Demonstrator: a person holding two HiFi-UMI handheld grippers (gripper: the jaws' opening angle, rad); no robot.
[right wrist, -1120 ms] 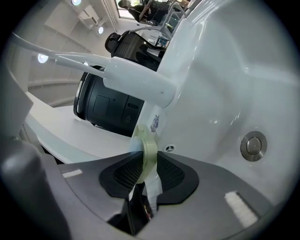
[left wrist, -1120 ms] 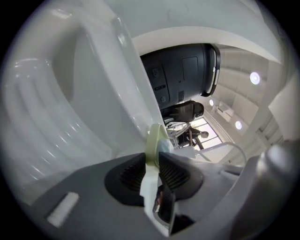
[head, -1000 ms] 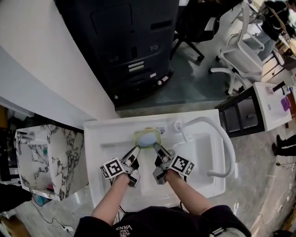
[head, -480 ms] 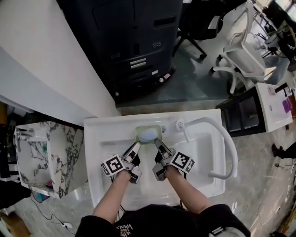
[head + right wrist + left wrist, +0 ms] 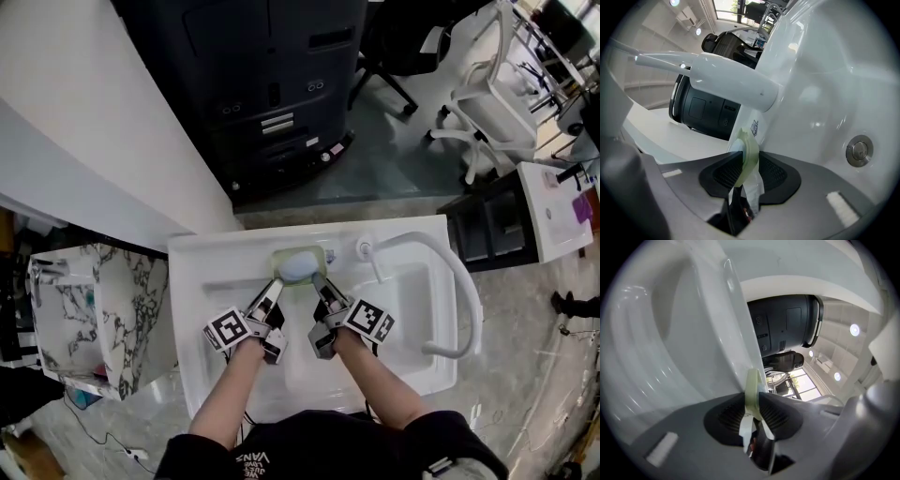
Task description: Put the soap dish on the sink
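Observation:
A pale green soap dish (image 5: 284,255) with a light blue soap (image 5: 300,267) in it rests on the back ledge of the white sink (image 5: 211,281), left of the faucet base. My left gripper (image 5: 276,285) is shut on the dish's near left rim (image 5: 752,389). My right gripper (image 5: 317,281) has the near right rim (image 5: 749,149) between its pads; its jaws are opening, and the pads still touch the rim. In both gripper views the rim stands edge-on between the black pads (image 5: 778,414) (image 5: 723,174).
A curved white faucet (image 5: 450,281) arches over the right basin, and shows up close in the right gripper view as a spout (image 5: 731,77) above a drain (image 5: 859,151). A black copier (image 5: 272,84) stands behind the sink. A marble cabinet (image 5: 122,309) is left, office chairs (image 5: 487,103) right.
Both grippers and the dish between them have edged slightly toward the sink's back ledge. Both pairs of jaws keep the same hold on the rim.

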